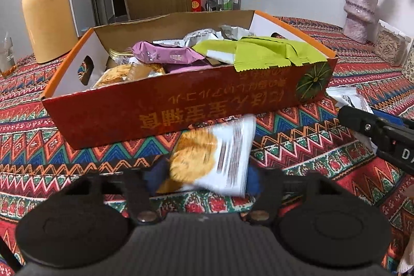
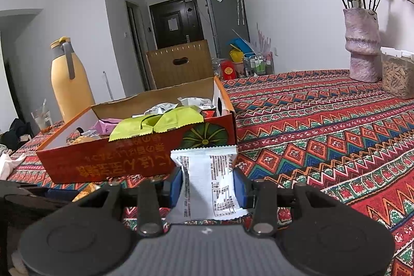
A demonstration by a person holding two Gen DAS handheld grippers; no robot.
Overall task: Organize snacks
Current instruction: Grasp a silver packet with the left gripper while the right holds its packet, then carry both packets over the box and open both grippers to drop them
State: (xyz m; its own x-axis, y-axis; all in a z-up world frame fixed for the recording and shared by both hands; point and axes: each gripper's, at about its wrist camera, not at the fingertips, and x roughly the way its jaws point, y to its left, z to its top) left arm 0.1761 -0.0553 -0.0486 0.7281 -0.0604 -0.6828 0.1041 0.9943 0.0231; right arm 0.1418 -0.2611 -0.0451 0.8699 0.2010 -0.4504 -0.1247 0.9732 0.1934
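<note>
One red box, one yellow jug, one vase, two green packets.

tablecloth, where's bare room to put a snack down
Free: the tablecloth between the red box and the vase. Crowded: inside the box, heaped with packets, and the strip just in front of it.

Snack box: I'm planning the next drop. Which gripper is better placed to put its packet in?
Right, probably. The right gripper grips its white packet firmly, upright, before the box. The left gripper has a cookie packet between its pads, but blurred and tilted, so that grip looks unsettled.
</note>
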